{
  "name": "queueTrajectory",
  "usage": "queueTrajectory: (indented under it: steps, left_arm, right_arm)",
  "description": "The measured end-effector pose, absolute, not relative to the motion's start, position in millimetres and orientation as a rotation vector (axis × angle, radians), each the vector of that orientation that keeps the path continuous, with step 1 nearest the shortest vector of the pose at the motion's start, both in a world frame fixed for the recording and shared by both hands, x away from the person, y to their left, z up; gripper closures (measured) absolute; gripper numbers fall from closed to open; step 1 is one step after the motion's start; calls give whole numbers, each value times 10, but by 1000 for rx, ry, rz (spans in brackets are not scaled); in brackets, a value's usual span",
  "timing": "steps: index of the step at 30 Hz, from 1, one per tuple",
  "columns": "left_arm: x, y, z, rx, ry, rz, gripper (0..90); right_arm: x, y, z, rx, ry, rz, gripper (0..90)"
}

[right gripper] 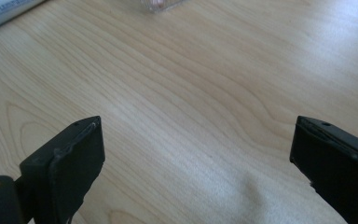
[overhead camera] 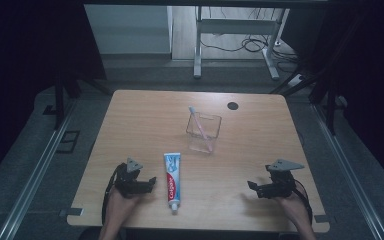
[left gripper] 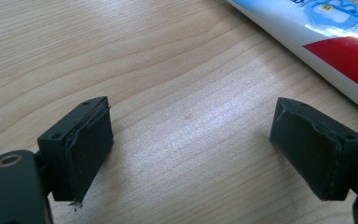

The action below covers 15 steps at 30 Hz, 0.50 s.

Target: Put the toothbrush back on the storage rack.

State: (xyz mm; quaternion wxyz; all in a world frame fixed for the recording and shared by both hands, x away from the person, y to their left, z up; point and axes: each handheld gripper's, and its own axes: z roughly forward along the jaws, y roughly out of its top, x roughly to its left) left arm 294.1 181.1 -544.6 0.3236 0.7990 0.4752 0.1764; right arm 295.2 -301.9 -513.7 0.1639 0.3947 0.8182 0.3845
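Observation:
A white, red and blue toothpaste tube point(overhead camera: 172, 181) lies lengthwise near the table's front edge, cap toward me. Behind it stands a clear plastic cup point(overhead camera: 203, 133) with a pink toothbrush point(overhead camera: 199, 128) leaning inside. My left gripper point(overhead camera: 151, 182) rests just left of the tube, open, with bare wood between its jaws; the tube point(left gripper: 326, 46) crosses the upper right of the left gripper view. My right gripper point(overhead camera: 250, 187) sits at the front right, open and holding nothing. In the right gripper view the cup's base point(right gripper: 161, 4) shows at the top edge, and the tube's end point(right gripper: 4, 13) at the top left.
The wooden table point(overhead camera: 145, 120) has a black round grommet point(overhead camera: 233, 106) at its back right. Beyond the table are a white desk frame point(overhead camera: 235, 40) and cables on the floor. Metal rails run along both sides.

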Motion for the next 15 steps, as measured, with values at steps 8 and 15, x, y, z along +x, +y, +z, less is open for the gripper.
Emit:
queueTrajectory:
  steps: [8,15]
  left_arm:
    - [2940,1808,-5447,2095,1242,462,133]
    - [2939,1806,-5446,2095,1243,463,133]
  right_arm:
    - [2920,-3014,-5280,1127,2355,1042,38]
    - [2915,-3029,-5382,1129,2375,1004,39]
